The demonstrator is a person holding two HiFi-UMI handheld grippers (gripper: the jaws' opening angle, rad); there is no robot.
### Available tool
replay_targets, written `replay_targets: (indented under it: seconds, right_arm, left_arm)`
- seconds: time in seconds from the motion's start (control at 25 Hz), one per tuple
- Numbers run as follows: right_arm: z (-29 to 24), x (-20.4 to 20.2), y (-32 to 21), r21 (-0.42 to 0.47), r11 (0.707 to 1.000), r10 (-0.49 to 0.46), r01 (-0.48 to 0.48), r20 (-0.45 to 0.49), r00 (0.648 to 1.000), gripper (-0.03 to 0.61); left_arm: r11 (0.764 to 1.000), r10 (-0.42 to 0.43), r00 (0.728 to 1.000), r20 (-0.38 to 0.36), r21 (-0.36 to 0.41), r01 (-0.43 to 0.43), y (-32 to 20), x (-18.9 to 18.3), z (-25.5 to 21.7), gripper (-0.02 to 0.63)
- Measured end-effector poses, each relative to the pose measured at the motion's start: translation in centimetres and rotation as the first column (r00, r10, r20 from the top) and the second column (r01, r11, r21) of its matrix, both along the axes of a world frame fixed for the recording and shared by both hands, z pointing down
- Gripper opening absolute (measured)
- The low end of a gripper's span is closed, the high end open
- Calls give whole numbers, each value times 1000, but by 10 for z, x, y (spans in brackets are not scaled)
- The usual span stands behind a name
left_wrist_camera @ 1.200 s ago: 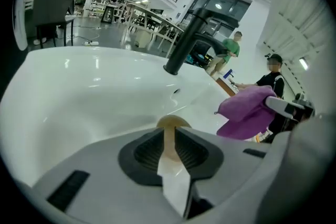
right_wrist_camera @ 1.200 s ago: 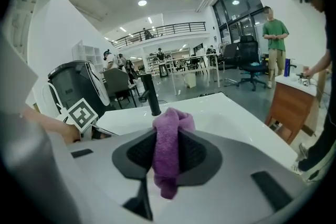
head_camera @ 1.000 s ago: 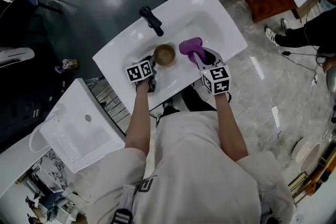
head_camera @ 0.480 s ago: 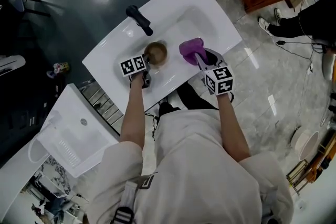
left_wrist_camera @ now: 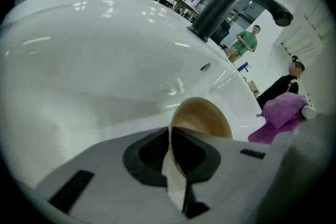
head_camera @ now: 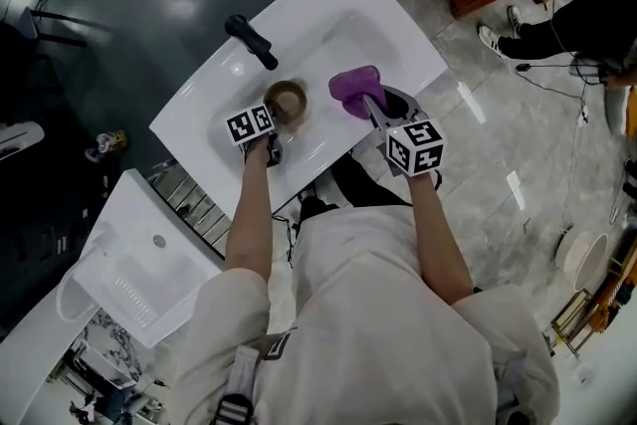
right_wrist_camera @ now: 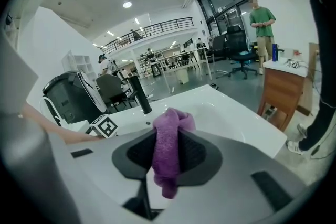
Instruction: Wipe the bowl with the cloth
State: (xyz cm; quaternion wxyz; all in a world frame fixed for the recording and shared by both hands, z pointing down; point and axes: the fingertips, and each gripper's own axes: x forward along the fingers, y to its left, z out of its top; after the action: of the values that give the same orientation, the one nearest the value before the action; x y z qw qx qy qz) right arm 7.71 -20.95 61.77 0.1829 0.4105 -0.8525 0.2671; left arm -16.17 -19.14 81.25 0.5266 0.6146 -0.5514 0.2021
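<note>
- Jaws of my left hand-held gripper [left_wrist_camera: 171, 144] have just closed on the rim of the tan round bowl [left_wrist_camera: 205, 120] in the white sink [left_wrist_camera: 105, 71].
- My right hand-held gripper [right_wrist_camera: 167, 162] pinches the purple terry cloth [right_wrist_camera: 169, 128] near it.

The bowl's [left_wrist_camera: 205, 115] lower part is hidden behind the left claw [left_wrist_camera: 171, 144], its jaws having just been closed on the rim — overhead, the tips are covered by its marker cube [head_camera: 250, 124].

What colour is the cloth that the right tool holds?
Purple. The cloth shows best in the right gripper view.
</note>
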Motion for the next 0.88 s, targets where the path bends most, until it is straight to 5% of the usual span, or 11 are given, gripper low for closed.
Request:
replay_targets:
  seconds: [0.36,0.64,0.76,0.88]
  right_arm:
    - [-49,-34,-9,104,995,-18,10,78,997,91]
    - [-107,-76,-9,170,984,-100,44,341,935,91]
    - [-97,-95,-1,191,973,-181,130,283,942,91]
    - [-69,-120,8,202,930,-329,307,84,941,91]
  left_arm:
    - [975,104,992,70,190,-116,-10,13,-66,18]
    - [961,130,989,67,237,-142,-6,38,-99,18]
    - [958,127,991,54,251,-136,-2,49,-114,17]
    - [949,132,991,32,285,-135,-1,62,-133,15]
